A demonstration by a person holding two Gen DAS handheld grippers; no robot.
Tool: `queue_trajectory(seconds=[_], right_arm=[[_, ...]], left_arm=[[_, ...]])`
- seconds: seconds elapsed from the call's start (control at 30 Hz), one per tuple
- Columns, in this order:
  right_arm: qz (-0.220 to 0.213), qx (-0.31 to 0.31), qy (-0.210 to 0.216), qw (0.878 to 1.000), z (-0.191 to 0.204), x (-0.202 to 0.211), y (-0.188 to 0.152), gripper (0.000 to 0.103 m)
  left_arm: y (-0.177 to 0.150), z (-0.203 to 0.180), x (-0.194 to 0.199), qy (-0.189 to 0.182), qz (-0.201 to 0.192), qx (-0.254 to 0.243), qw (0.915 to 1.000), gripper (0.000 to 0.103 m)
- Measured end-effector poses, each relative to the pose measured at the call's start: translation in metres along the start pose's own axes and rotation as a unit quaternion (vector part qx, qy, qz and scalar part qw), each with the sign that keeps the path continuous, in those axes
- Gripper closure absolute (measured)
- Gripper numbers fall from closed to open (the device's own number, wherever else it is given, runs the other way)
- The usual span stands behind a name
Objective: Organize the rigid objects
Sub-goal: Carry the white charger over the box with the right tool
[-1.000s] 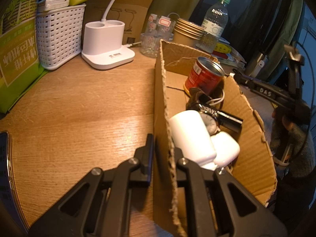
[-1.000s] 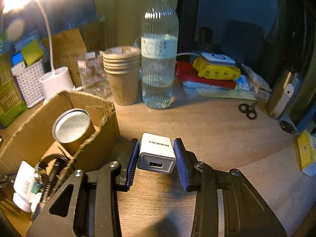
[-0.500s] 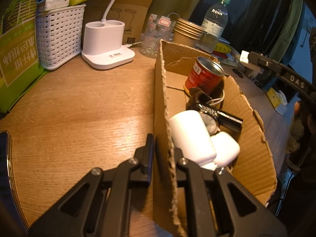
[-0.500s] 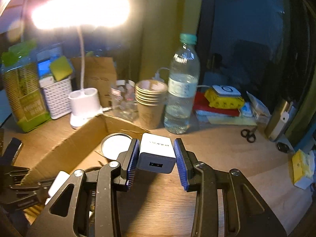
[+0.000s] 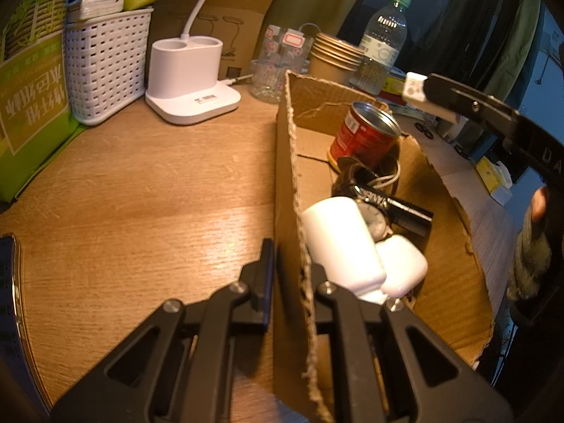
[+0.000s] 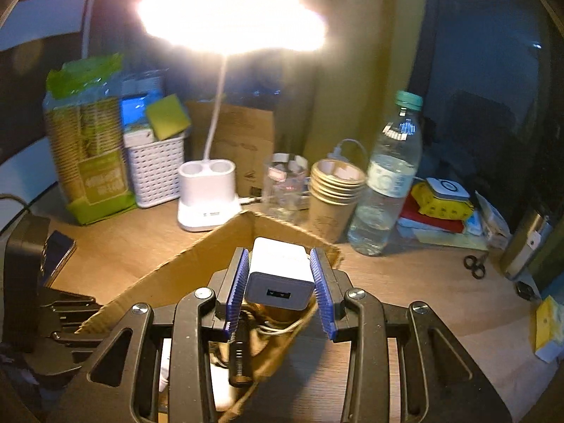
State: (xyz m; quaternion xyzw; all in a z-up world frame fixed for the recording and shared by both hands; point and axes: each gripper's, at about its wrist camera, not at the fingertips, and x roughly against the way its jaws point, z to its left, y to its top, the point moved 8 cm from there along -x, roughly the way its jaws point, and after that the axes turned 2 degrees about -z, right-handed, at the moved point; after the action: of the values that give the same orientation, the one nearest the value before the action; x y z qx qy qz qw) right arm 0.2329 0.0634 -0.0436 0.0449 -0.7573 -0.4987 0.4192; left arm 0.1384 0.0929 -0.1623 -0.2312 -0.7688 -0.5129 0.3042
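Overhead, right tool (image 6: 280,290) grips charger (image 6: 280,275) above box (image 6: 169,275).

The lamp head (image 6: 231,17) is blown out to a white glare, so its shape cannot be read. In the right wrist view the white charger (image 6: 280,275) and the right hand-held gripper (image 6: 280,294) cover most of the cardboard box (image 6: 169,275) interior; the red can shows only in the left wrist view. The phone (image 5: 8,303) is cut off by the left edge. The label print on the water bottle (image 6: 387,176) is too blurred to read.
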Motion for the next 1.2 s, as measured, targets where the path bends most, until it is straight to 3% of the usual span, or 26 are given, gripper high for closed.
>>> queue_trajectory(seconds=[0.5, 0.97, 1.2], right_arm=[[0.031, 0.044, 0.032, 0.998, 0.040, -0.031, -0.010, 0.065], [0.087, 0.024, 0.084, 0.992, 0.048, -0.055, -0.028, 0.065], [0.116, 0.034, 0.087, 0.989, 0.055, -0.061, -0.034, 0.065]], left_arm=[[0.000, 0.000, 0.000, 0.000, 0.000, 0.000, 1.0000, 0.093], [0.000, 0.000, 0.000, 0.000, 0.000, 0.000, 1.0000, 0.093], [0.000, -0.001, 0.000, 0.000, 0.000, 0.000, 1.0000, 0.093]])
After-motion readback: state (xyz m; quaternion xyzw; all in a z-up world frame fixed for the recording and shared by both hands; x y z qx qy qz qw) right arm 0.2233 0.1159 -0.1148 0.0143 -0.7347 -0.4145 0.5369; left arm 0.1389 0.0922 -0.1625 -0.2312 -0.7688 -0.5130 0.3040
